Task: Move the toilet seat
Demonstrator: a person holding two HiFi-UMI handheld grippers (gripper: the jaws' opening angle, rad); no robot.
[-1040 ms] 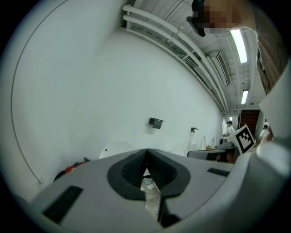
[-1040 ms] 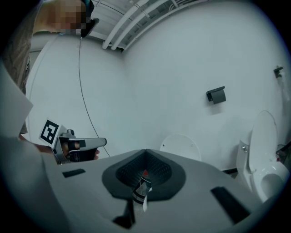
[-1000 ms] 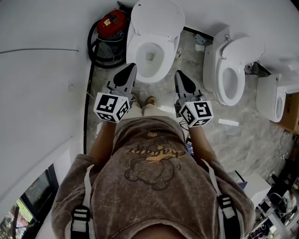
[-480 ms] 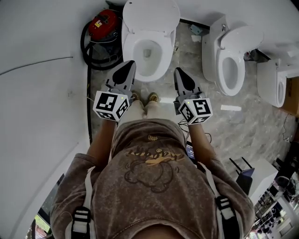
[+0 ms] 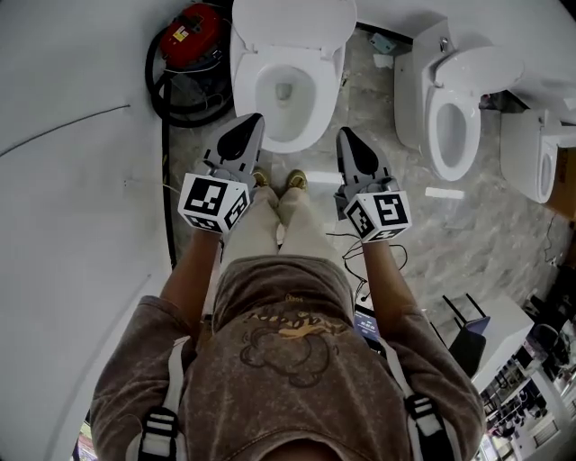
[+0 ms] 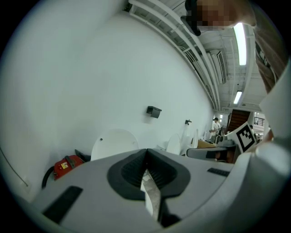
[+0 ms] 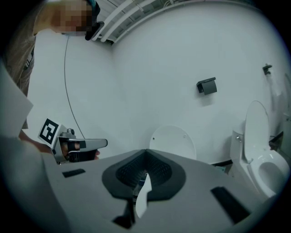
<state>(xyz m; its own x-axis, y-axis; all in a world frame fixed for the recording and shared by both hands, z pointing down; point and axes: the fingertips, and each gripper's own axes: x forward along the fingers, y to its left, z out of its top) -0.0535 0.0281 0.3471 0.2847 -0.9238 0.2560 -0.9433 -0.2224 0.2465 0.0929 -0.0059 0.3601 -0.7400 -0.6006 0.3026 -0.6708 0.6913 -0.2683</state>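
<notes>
A white toilet point(image 5: 286, 85) stands straight ahead by the wall. Its lid point(image 5: 292, 20) is raised against the back, and the seat ring point(image 5: 248, 90) lies flat on the bowl. My left gripper point(image 5: 245, 128) hovers over the bowl's near left rim, shut and empty. On the other side, my right gripper point(image 5: 349, 140) hangs just off the near right rim, likewise shut with nothing in it. The left gripper view has the shut left gripper point(image 6: 146, 154) pointing at the lid point(image 6: 113, 143). The right gripper point(image 7: 145, 155) faces the lid point(image 7: 173, 140) too.
A red vacuum point(image 5: 193, 36) with a black hose sits left of the toilet by the white wall point(image 5: 81, 135). Two more toilets point(image 5: 454, 117) point(image 5: 540, 153) stand to the right. The person's feet point(image 5: 292, 180) are at the bowl's front. Cables lie on the marble floor point(image 5: 468, 234).
The head view has shifted, so the toilet and vacuum sit higher in the frame and more of the person's legs shows. Both grippers stay shut, side by side.
</notes>
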